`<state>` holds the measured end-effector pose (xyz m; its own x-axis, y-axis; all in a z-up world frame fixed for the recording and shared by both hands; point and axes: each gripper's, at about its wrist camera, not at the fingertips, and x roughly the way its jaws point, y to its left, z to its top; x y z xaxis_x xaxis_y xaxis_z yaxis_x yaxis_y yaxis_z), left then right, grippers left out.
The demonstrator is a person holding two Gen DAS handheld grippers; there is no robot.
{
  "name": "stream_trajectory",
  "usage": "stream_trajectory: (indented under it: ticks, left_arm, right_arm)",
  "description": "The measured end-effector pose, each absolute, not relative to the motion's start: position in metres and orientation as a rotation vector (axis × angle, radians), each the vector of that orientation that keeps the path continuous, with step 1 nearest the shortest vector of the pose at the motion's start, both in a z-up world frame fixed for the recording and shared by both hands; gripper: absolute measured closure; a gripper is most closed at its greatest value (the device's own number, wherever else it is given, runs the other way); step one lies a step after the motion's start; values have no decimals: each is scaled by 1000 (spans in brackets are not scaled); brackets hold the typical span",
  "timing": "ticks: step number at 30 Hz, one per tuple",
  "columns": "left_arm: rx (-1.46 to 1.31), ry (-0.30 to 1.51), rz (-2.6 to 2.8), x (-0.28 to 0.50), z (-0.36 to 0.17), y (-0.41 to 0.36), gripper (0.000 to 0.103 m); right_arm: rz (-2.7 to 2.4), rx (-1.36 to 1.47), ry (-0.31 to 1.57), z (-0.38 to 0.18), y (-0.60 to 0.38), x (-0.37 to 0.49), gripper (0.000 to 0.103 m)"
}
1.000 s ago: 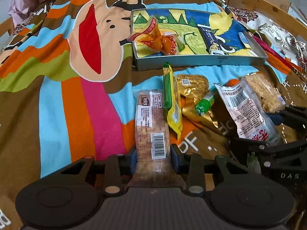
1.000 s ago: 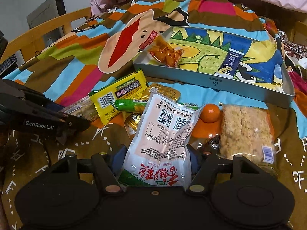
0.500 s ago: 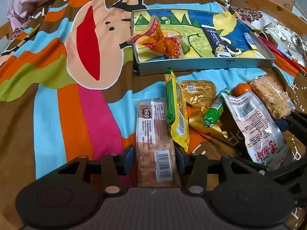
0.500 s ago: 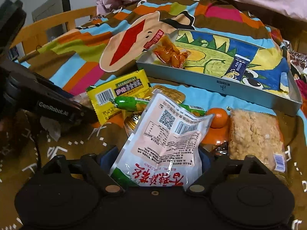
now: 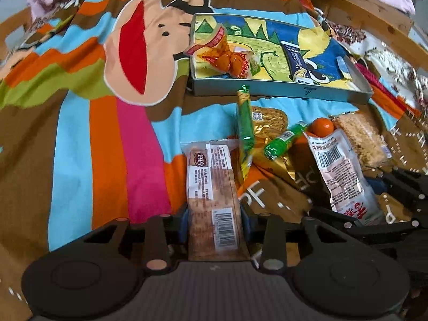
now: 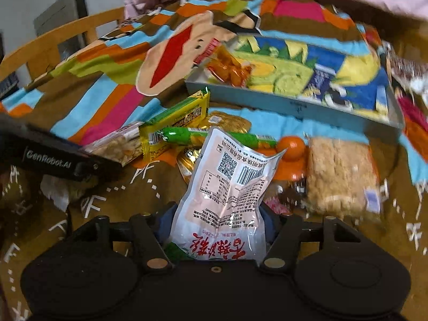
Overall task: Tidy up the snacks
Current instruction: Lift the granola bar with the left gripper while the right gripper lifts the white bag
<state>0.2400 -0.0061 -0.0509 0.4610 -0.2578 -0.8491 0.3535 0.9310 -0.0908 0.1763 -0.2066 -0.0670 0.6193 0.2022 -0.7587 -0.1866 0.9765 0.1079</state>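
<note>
Nearest on the left, the left gripper (image 5: 214, 222) is closing its jaws on the near end of a long brown biscuit pack (image 5: 211, 195), the blue pads against both long edges. Beside it the right gripper (image 6: 214, 230) is closing on the bottom of a white pouch (image 6: 224, 200) that stands up crumpled between the jaws.

I'd say both grips want to be firm before any lift; the pouch is soft and could slip or fold.

Just beyond lies the loose heap on the striped blanket (image 5: 80, 133): a yellow-green wrapper (image 5: 244, 131), a green tube (image 5: 283, 141), a gold packet (image 5: 267, 123), an orange ball (image 5: 322, 125) and a rice cracker block (image 5: 361, 139).

Farther still sits the grey tray (image 5: 267, 89), holding an orange candy bag (image 5: 227, 58) and a dark blue sachet (image 5: 298, 61). Its near wall must be cleared; open room shows between those two.
</note>
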Motion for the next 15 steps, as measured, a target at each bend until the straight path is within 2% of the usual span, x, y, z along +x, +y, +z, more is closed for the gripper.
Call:
stream_trajectory:
  ticks: [4, 7, 15]
  left_arm:
    - [86, 1043, -378, 241, -53, -5, 62]
    - [89, 1038, -374, 242, -56, -9, 62]
    - [59, 1000, -370, 228, -49, -5, 62]
  right_arm:
    - [228, 62, 900, -74, -211, 181, 29]
    - [229, -4, 893, -75, -201, 178, 29]
    - [250, -354, 798, -69, -172, 153, 46]
